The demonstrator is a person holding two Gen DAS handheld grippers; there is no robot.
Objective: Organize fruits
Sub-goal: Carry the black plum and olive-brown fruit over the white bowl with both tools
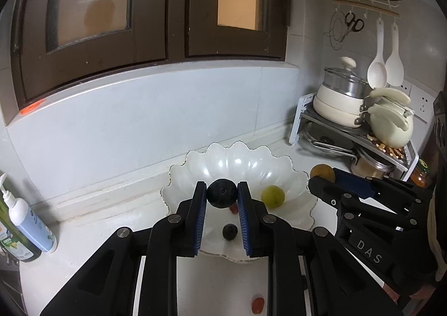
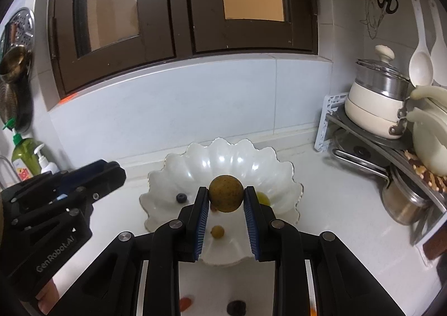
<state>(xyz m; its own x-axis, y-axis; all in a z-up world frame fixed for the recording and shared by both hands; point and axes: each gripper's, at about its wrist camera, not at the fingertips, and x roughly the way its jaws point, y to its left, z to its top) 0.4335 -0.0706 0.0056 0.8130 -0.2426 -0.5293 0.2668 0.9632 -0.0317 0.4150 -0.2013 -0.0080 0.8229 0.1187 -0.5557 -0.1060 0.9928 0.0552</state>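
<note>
A white scalloped bowl (image 1: 195,165) (image 2: 173,170) stands on the counter by the back wall. My left gripper (image 1: 222,193) is shut on a dark round fruit (image 1: 222,193) and holds it over the bowl. My right gripper (image 2: 226,197) is shut on a brown speckled fruit (image 2: 226,197), also over the bowl; it shows at the right in the left wrist view (image 1: 322,172). In the bowl lie a green grape (image 1: 273,196), a dark berry (image 1: 230,231) (image 2: 181,198), a small yellow-brown fruit (image 2: 217,231) and a red piece (image 1: 233,208).
A red fruit (image 1: 257,305) lies on the counter in front of the bowl, and a dark fruit (image 2: 236,307) near it. A metal rack (image 1: 360,131) with cream pots (image 1: 340,98) stands at the right. Soap bottles (image 1: 28,221) stand at the left.
</note>
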